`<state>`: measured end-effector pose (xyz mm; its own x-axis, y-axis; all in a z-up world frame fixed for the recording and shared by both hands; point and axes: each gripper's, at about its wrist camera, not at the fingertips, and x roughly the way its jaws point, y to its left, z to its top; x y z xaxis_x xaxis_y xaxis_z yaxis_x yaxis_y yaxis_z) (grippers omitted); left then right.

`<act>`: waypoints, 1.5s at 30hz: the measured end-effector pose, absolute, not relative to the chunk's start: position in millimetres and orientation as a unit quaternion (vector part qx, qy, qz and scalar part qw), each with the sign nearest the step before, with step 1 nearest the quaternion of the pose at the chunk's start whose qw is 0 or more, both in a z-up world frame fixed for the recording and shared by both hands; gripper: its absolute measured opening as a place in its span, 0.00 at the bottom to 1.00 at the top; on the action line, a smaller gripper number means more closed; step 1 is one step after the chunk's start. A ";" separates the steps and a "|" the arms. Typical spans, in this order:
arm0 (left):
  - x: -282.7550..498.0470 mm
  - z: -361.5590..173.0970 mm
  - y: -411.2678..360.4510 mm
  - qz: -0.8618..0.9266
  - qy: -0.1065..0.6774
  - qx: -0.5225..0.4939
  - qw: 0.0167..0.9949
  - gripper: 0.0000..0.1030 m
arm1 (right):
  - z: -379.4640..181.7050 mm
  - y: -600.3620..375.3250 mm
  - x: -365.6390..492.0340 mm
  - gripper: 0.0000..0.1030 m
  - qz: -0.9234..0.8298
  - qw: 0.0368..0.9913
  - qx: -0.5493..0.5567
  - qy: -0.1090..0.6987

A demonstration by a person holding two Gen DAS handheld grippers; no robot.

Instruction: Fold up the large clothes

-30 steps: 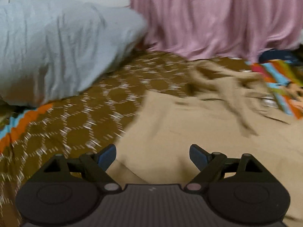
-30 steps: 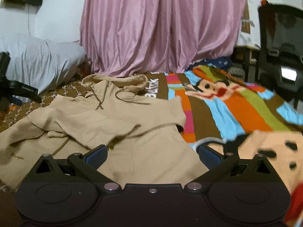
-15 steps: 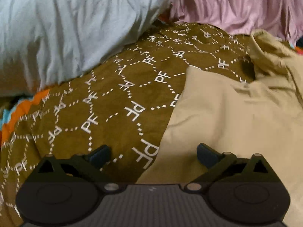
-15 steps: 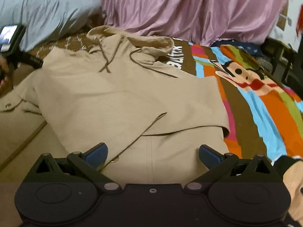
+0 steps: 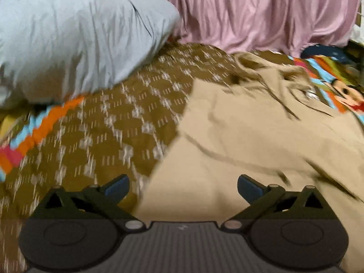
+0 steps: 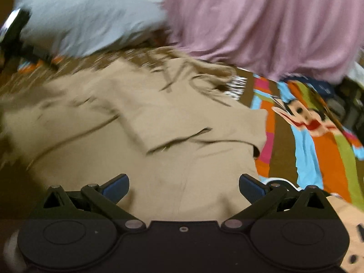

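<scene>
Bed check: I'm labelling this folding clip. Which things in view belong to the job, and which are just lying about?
Job:
hoodie
left claw, opening, nothing between
right claw, open, empty

Lying about:
pillow
curtain
blanket
brown sheet

My hoodie [image 6: 159, 122] is matt tan cloth, soft and thick, creased at its folds. The bedspread [image 5: 109, 127] under it looks like smooth printed cloth, brown with pale marks and bright stripes. The pillow [image 5: 75, 36] is wrinkled grey-blue cotton-like cloth. The pink curtain [image 5: 261, 11] has a faint satin sheen. My left gripper [image 5: 183, 185] is matt black plastic with blue pads [image 5: 117, 185].
</scene>
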<state>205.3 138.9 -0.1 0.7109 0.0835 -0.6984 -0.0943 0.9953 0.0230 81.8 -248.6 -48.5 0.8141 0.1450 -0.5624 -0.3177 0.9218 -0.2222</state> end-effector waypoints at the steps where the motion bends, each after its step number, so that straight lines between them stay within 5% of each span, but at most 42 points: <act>1: 184.2 3.9 134.7 0.037 0.383 -0.022 0.923 0.99 | -46.9 -247.0 67.3 0.99 0.137 0.934 -0.176 0.280; 8: 103.6 -8.8 101.2 -0.017 0.393 -0.066 0.917 0.99 | -54.2 -227.4 15.9 0.99 0.174 0.890 -0.290 0.305; 20: 60.7 -26.5 19.9 -0.049 0.374 0.102 0.920 0.99 | -73.9 -234.7 37.0 0.97 0.130 0.872 -0.391 0.263; 22: 60.6 -26.9 8.0 -0.054 0.371 0.131 0.918 0.99 | -72.1 -235.1 44.6 0.83 0.136 0.876 -0.382 0.262; 25: 62.8 -33.1 -5.3 -0.069 0.365 0.167 0.913 0.99 | -74.0 -230.5 59.3 0.49 0.148 0.878 -0.366 0.272; 26: 64.0 -36.2 -8.0 -0.077 0.365 0.176 0.911 0.96 | -74.5 -229.9 62.8 0.23 0.153 0.879 -0.355 0.280; 27: 65.9 -39.2 -11.9 -0.086 0.368 0.186 0.907 0.94 | -73.4 -230.3 66.2 0.15 0.158 0.881 -0.336 0.292; 34: 89.0 -64.9 -32.1 -0.075 0.375 0.249 0.890 0.92 | -13.5 -247.1 65.7 0.05 0.148 0.940 -0.179 0.249; 43: 128.1 -63.7 -0.3 0.081 0.381 0.300 0.871 0.53 | 13.4 -251.0 57.9 0.03 0.126 0.954 -0.184 0.203; 45: 133.3 -59.8 14.5 0.102 0.386 0.291 0.869 0.23 | 3.7 -253.2 54.5 0.03 0.113 0.952 -0.199 0.205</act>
<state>133.3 14.5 -59.8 0.6815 0.4027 -0.6111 0.0471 0.8092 0.5857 54.5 -253.2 3.7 0.8904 0.1333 -0.4352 -0.2962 0.8957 -0.3316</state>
